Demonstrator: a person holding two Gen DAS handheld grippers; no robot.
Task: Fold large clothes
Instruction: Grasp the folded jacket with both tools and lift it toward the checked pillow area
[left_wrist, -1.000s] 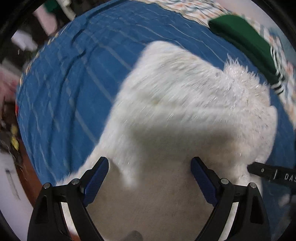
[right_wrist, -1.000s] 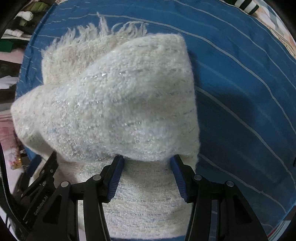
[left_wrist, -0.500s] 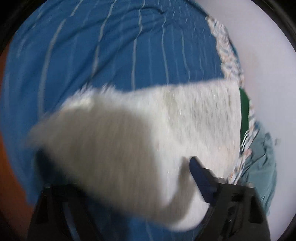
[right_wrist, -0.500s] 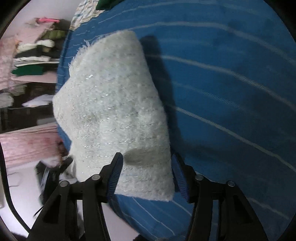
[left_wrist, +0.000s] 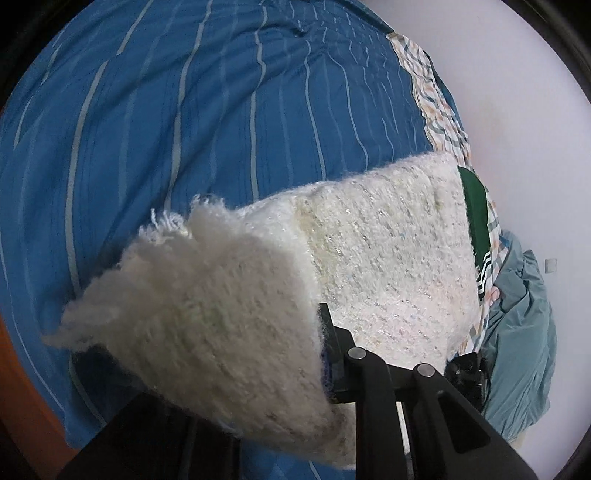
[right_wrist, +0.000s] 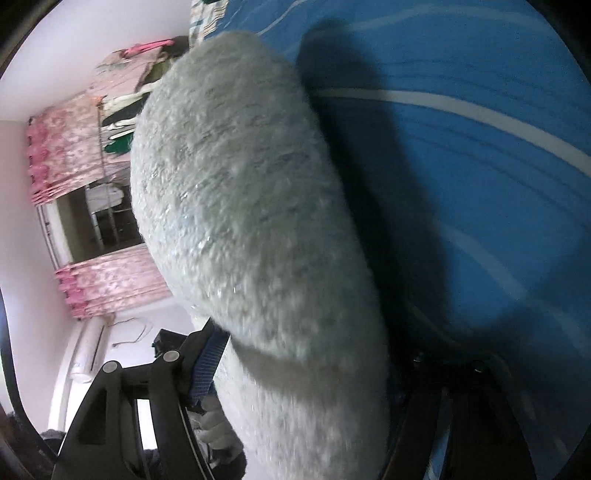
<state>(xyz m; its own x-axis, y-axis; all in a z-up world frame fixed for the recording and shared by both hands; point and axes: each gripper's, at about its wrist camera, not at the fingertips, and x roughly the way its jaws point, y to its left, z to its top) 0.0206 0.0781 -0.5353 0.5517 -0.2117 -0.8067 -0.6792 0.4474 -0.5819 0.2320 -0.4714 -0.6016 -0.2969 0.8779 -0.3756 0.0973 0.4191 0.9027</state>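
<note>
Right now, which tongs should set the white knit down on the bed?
Probably left. The left tongs view shows the white knit over open blue bedspread; the right tongs view is mostly blocked by the bundle.

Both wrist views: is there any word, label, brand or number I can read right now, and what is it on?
No readable text in either view.
The white fuzzy garment shows no label or tag.
The blue striped bedspread carries stripes only.
The green folded garment shows white stripes, no lettering.
The gripper frames show no legible marking.
The wall air conditioner is too small and blurred to read.
</note>
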